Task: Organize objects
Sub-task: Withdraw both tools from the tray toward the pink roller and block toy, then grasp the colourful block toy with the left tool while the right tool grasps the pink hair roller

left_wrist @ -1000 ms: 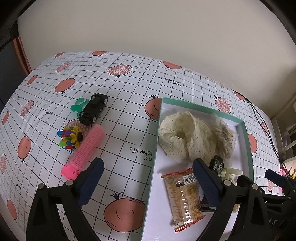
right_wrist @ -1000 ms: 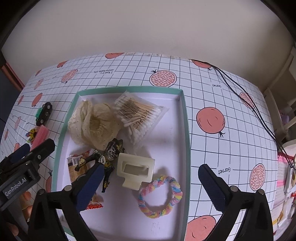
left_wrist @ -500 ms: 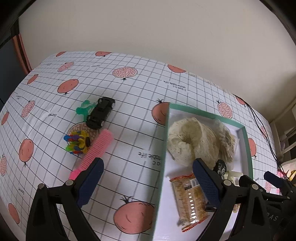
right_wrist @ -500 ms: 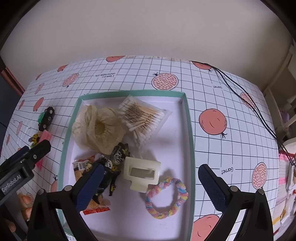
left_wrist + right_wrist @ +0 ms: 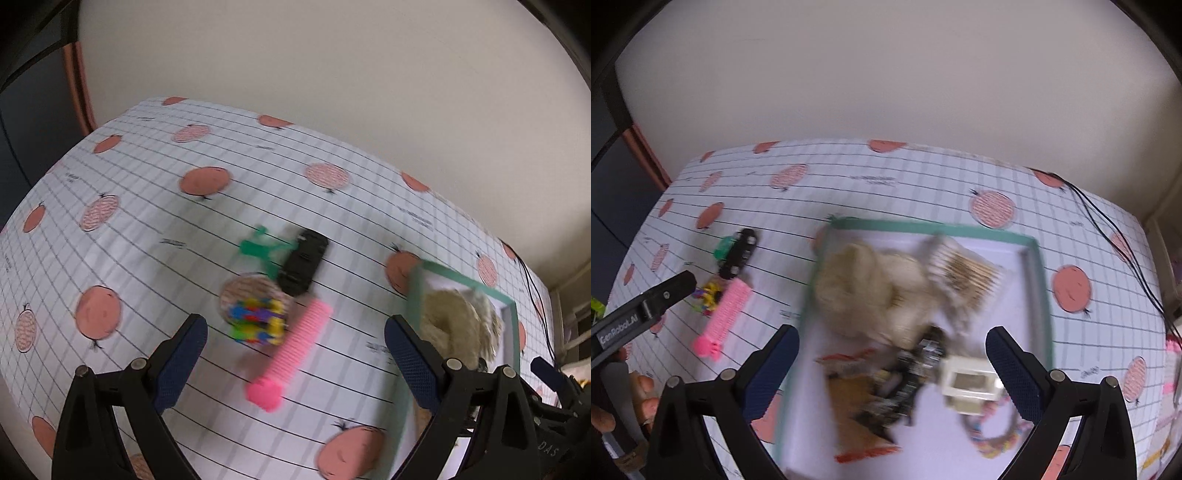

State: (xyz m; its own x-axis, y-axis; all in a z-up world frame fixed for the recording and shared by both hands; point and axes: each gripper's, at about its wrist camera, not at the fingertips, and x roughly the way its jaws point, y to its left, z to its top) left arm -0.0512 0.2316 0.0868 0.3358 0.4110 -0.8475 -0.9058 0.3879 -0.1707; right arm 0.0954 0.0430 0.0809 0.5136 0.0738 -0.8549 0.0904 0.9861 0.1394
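On the left of the worktop (image 5: 147, 229), covered in a grid cloth with fruit prints, lies a loose group: a green toy (image 5: 258, 248) touching a black car (image 5: 303, 261), a multicoloured clip (image 5: 255, 320) nearer, and a pink roller (image 5: 291, 350) just right of the clip. Left tool (image 5: 295, 365) hangs above this group, its blue-padded jaws wide apart and holding nothing. To the right sits a green-rimmed tray (image 5: 1039, 288) holding a cream cloth (image 5: 864, 288), cotton swabs (image 5: 967, 273), a snack packet (image 5: 857, 402), a dark blurred item (image 5: 908, 373), a cream claw clip (image 5: 969, 382) and a pastel scrunchie (image 5: 993, 443). Right tool (image 5: 892, 369) hangs over the tray's near half, jaws wide apart, empty. Both views are motion-blurred.
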